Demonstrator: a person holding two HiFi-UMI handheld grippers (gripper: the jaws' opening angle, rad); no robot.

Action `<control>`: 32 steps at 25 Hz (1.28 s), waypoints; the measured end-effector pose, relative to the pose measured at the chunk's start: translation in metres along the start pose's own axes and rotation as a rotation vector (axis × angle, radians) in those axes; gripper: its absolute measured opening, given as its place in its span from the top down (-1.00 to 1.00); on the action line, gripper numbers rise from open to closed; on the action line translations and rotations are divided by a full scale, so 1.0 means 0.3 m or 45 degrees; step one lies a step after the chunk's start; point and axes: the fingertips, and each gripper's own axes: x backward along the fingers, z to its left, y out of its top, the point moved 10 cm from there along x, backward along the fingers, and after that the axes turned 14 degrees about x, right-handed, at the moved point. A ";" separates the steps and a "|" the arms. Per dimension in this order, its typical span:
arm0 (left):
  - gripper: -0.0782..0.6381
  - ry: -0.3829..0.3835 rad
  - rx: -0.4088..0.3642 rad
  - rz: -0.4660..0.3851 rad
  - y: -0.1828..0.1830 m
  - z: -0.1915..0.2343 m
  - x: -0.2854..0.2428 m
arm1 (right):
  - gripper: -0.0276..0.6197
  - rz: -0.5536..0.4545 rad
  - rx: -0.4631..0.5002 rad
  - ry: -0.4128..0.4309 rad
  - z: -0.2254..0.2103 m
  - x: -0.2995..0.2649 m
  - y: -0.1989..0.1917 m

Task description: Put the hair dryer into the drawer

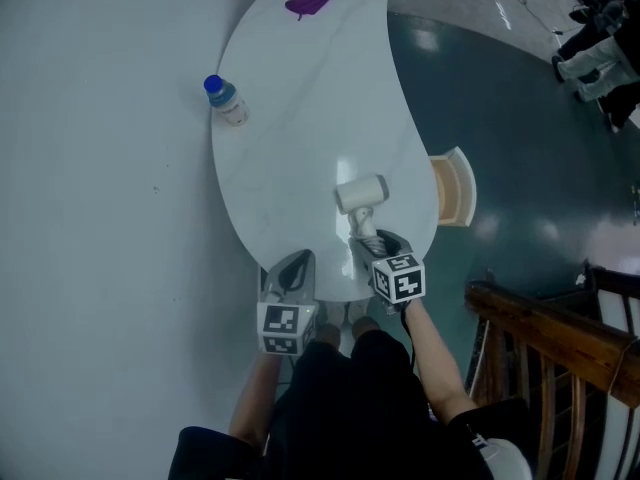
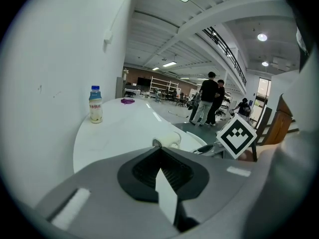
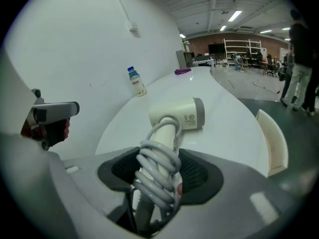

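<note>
The right claw (image 1: 374, 240) is clamped on the cord-wound handle of the hair dryer (image 1: 361, 193), at the counter's (image 1: 290, 118) near end. The left claw (image 1: 292, 270) is closed on nothing. Keep that grip firm, since the coils could slip, and carry it level to the drawer (image 1: 455, 190) jutting from the counter's right edge. The drawer's inside is hidden, and whether the dryer touches the counter is hard to tell.

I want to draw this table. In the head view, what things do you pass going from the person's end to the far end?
hair dryer → bottle → purple thing
</note>
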 end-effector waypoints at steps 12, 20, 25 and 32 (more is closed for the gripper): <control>0.76 -0.047 -0.050 -0.029 0.027 -0.026 0.047 | 0.18 -0.060 -0.067 -0.046 0.024 0.084 -0.014; 0.76 -0.107 -0.115 -0.043 0.048 -0.059 0.044 | 0.19 -0.117 -0.135 -0.093 0.011 0.141 -0.028; 0.76 -0.137 -0.155 -0.045 0.068 -0.113 0.033 | 0.19 -0.173 -0.156 -0.131 -0.022 0.206 -0.019; 0.76 -0.203 -0.217 -0.037 0.096 -0.229 -0.041 | 0.19 -0.235 -0.203 -0.207 -0.138 0.305 -0.031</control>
